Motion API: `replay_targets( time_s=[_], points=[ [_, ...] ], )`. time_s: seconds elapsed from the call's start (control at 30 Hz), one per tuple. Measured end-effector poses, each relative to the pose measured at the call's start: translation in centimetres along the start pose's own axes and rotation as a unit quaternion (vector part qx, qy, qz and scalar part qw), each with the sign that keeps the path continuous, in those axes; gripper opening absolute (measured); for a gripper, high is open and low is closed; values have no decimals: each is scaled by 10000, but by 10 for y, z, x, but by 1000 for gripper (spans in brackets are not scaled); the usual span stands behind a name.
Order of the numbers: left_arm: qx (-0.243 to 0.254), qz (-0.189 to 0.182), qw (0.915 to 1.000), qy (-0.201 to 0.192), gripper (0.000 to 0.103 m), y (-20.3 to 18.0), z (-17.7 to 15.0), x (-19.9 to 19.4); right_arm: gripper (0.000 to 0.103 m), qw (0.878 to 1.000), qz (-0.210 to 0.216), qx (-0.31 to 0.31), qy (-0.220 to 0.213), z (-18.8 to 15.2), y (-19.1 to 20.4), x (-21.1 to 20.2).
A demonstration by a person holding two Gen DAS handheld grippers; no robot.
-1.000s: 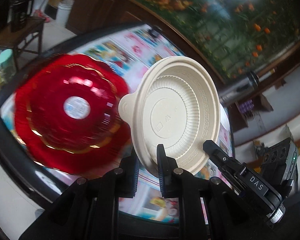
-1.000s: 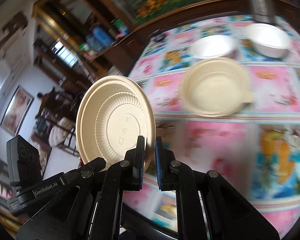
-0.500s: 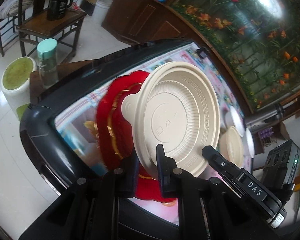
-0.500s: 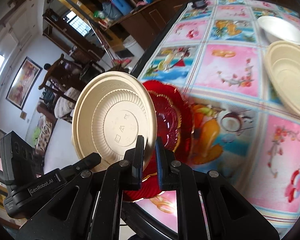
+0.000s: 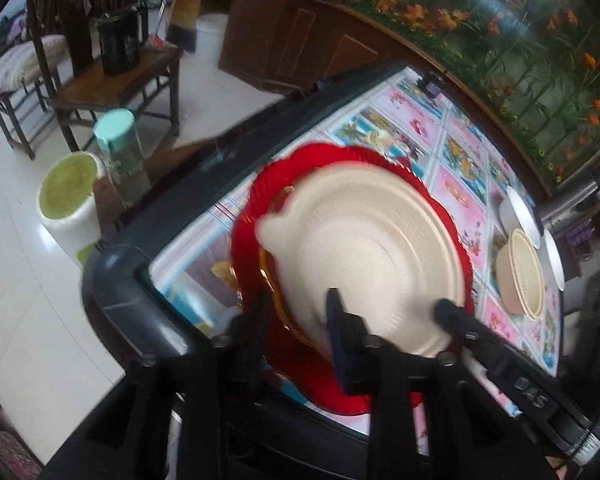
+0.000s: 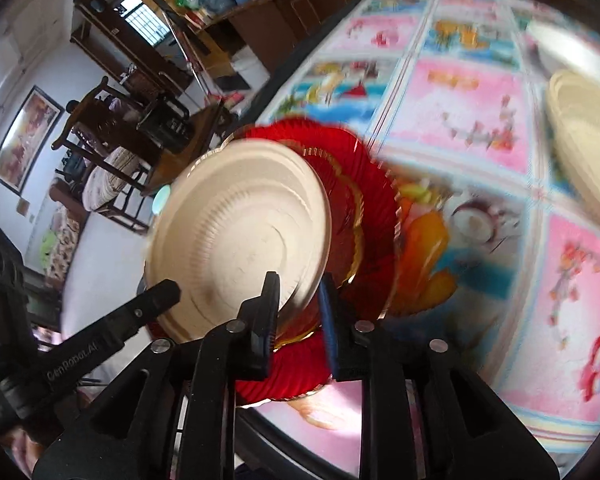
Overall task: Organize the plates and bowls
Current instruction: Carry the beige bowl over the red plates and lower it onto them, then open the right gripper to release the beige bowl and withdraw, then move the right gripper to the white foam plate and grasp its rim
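Though blurred, reads "DAS" in pale capitals on the black DAS bar, near right in the left wrist view. Reads roughly "GenRobot.AI" on the black GenRobot bar, near left in the right wrist view. No other legible writing.

Left gripper: jaws opening, pads clear of the rim that sits between them. That rim belonging to a tabbed beige plate, smeared by motion, tilted over the red plates at the near left corner of the table. Cannot tell whether resting on the red ones or just above them.

Right gripper: jaws likewise opening, with the near edge of a beige plate between the fingers and not pinched. Same red stack under and behind it. Cannot tell whether one plate or two across the views.

Far right on the picture-printed tablecloth: a beige bowl, ridged at the rim, just beside white dishes. On the floor, far left: a white bucket with a yellow-green surface inside, beside a mint-capped bottle.
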State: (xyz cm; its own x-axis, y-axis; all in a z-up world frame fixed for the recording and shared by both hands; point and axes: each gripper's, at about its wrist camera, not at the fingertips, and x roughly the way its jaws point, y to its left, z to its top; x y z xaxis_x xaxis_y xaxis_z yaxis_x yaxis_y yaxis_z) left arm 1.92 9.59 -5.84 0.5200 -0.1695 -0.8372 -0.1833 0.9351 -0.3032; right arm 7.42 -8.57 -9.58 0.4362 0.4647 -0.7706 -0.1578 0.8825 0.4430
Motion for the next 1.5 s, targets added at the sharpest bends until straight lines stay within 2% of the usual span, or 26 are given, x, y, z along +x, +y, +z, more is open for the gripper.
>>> replay_targets(
  time_s=[0.07, 0.13, 0.23, 0.37, 0.47, 0.53, 0.67, 0.83, 1.07, 1.27, 1.37, 1.4, 1.5],
  points=[
    [172, 153, 9995, -225, 35, -2, -1, -7, 32, 9996, -73, -188, -209, -3, -1, -14],
    [269, 454, 9978, -410, 50, -2, -3, -13, 36, 9990, -38, -249, -373, -6, -7, -28],
    [287, 599, 9958, -636, 50, -1, -5, -19, 36, 9986, 197, -224, -446, -9, -17, -37],
    [286, 419, 9948, -886, 50, -9, -9, -33, 36, 9963, 384, -265, -719, -20, -30, -52],
    [572, 311, 9914, -1134, 51, -30, -13, -44, 36, 9942, 306, -337, -974, -28, -43, -67],
    [778, 192, 9894, -1208, 56, -47, -16, -47, 36, 9925, 225, -296, -1164, -31, -56, -78],
    [1289, -36, 9858, -1072, 60, -85, -22, -40, 36, 9897, 111, 13, -1424, -33, -87, -101],
    [1688, -481, 9841, -276, 60, -131, -21, -11, 36, 9836, -57, 503, -1731, -31, -133, -129],
    [1956, -512, 9789, 305, 60, -186, -2, 24, 36, 9775, -273, 849, -1911, -17, -182, -158],
    [2352, -212, 9708, 433, 61, -237, 41, 46, 36, 9750, -325, 1005, -1954, 18, -210, -172],
    [2527, -81, 9672, 235, 64, -261, 68, 54, 36, 9740, -299, 1217, -1888, 41, -227, -172],
    [2576, -51, 9661, 179, 68, -267, 74, 57, 36, 9737, -295, 1282, -1861, 49, -231, -170],
    [2653, 34, 9639, 227, 70, -285, 96, 76, 36, 9718, -233, 1512, -1797, 72, -250, -165]
  ],
)
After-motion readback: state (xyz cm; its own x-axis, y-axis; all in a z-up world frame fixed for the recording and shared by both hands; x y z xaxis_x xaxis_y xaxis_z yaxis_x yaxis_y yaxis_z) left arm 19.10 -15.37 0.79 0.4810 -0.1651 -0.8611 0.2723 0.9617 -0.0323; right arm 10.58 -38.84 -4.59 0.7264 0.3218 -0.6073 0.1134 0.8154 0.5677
